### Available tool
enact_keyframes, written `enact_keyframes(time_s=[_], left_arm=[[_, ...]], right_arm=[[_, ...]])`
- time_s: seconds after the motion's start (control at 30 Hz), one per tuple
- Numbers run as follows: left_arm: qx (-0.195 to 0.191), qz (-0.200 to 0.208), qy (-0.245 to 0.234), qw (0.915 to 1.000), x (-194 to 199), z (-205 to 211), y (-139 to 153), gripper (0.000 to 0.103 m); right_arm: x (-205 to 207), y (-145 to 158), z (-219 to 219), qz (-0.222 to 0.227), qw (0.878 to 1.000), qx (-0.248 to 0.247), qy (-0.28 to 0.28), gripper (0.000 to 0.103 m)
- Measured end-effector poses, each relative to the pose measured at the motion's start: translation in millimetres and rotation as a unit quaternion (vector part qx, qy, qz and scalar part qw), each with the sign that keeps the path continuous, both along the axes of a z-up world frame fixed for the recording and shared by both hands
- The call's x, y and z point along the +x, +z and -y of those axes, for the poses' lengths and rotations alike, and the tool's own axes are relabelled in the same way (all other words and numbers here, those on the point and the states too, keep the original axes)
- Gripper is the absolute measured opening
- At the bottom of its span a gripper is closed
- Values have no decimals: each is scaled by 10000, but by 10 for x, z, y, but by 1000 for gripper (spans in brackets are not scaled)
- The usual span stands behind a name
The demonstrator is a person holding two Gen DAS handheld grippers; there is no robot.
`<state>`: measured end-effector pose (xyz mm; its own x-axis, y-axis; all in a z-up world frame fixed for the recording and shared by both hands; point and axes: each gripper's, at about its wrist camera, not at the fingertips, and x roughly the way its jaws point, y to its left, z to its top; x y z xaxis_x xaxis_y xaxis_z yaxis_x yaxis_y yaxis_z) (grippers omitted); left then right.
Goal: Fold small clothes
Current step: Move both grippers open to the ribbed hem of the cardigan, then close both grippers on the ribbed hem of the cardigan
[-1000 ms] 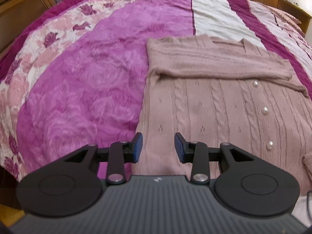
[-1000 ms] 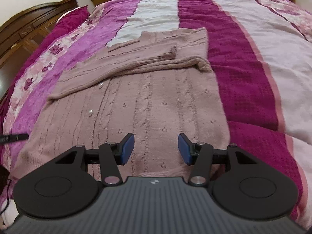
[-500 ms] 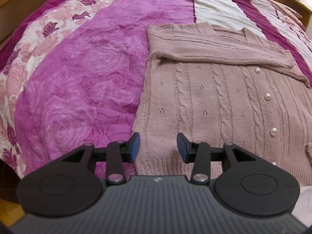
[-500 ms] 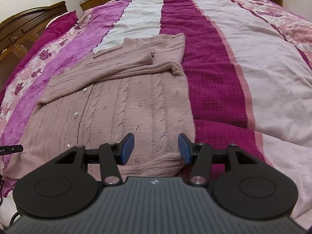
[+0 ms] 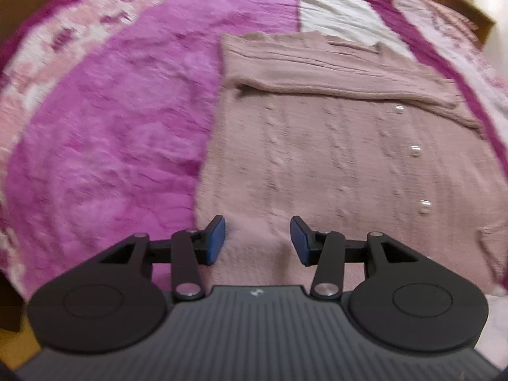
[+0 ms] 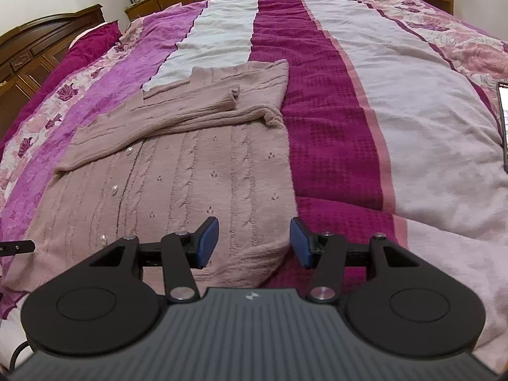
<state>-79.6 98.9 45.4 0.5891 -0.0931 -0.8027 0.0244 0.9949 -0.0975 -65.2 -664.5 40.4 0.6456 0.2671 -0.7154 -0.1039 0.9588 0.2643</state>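
A dusty pink cable-knit cardigan [image 5: 333, 158] with pearl buttons lies flat on the bed, both sleeves folded across its chest. It also shows in the right wrist view [image 6: 177, 171]. My left gripper [image 5: 257, 241] is open and empty, over the cardigan's near left hem corner. My right gripper [image 6: 254, 243] is open and empty, over the near right hem corner, at the cardigan's right edge. Whether either touches the cloth I cannot tell. The left wrist view is blurred.
The bed carries a bedspread [image 6: 333, 127] striped in magenta, white and pink florals. Dark wooden furniture [image 6: 38, 57] stands at the far left. A phone [image 6: 503, 120] lies at the right edge of the bed. The left gripper's tip [image 6: 16, 247] shows at the left edge.
Both grippers have drawn back toward the cardigan's near hem and stayed open. The right one now sits over the right hem corner, the left one over the left hem corner.
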Motion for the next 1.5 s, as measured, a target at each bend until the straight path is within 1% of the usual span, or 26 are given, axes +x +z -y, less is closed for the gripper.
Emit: enact_keyframes(time_s=[0.07, 0.1, 0.27, 0.37, 0.47, 0.53, 0.6, 0.63, 0.7, 0.73, 0.77, 0.8, 0.83, 0.87, 0.9, 0.97, 1.03, 1.07, 1.17, 1.3, 1.33, 1.4, 1.43, 1.5], left_arm=[[-261, -121, -44, 9996, 1, -24, -43, 47], [-300, -150, -39, 9994, 1, -29, -64, 47], [-240, -97, -31, 9997, -10, 11, -67, 47], [-108, 55, 32, 9999, -25, 3, 1, 47], [152, 220, 85, 9996, -31, -22, 57, 47], [312, 172, 118, 9993, -16, -36, 45, 47], [347, 40, 128, 9993, 1, -49, 0, 48], [368, 12, 105, 9993, 4, -41, -21, 49], [385, -3, -17, 9993, 10, -7, -48, 58], [330, -13, -88, 9994, 14, 15, -56, 59], [196, -35, -182, 9996, 22, 27, -69, 59], [-67, -97, -297, 9995, 37, 34, -85, 59], [-438, -240, -365, 9981, 60, 21, -120, 59], [-751, -384, -327, 9959, 89, 3, -167, 59], [-872, -454, -269, 9948, 102, 2, -202, 58], [-784, -414, -206, 9959, 100, 20, -206, 58], [-668, -294, -245, 9970, 66, 41, -146, 58], [-550, -215, -256, 9979, 45, 56, -107, 58], [-39, 59, -241, 9997, -9, 83, 29, 59], [392, 298, -80, 9988, -55, 7, 145, 59], [535, 300, -8, 9981, -64, -9, 145, 59], [615, 179, -11, 9979, -58, -49, 112, 59], [590, 37, -34, 9982, -50, -61, 67, 59], [354, -211, -80, 9991, -44, -99, -30, 59]], right_arm=[[-9, -11, 17, -49, 10000, -38, 3, 58], [-9, -21, 23, -80, 10000, -44, 12, 58], [2, -128, 26, -339, 9992, 164, 101, 58], [13, -176, -33, -465, 9984, 261, 195, 58], [23, -201, -91, -535, 9978, 287, 275, 58], [39, -225, -110, -593, 9971, 355, 310, 58], [57, -255, -112, -644, 9964, 450, 307, 58], [67, -268, -109, -662, 9962, 485, 298, 58], [83, -289, -113, -681, 9958, 525, 303, 58], [89, -293, -118, -684, 9958, 525, 314, 58], [95, -296, -125, -687, 9957, 526, 331, 58], [105, -300, -127, -694, 9956, 533, 341, 58], [111, -305, -125, -701, 9955, 544, 339, 58], [120, -309, -125, -709, 9953, 561, 336, 58], [127, -310, -125, -716, 9952, 580, 334, 58], [142, -314, -124, -727, 9950, 606, 329, 58], [141, -314, -120, -723, 9949, 614, 339, 58], [140, -317, -115, -718, 9949, 621, 349, 58], [144, -335, -104, -718, 9946, 661, 343, 58], [147, -343, -119, -714, 9947, 644, 358, 58], [141, -344, -120, -713, 9947, 639, 360, 58], [141, -343, -120, -711, 9948, 641, 359, 58], [142, -343, -120, -711, 9948, 641, 360, 58], [141, -343, -120, -713, 9947, 647, 360, 58]])
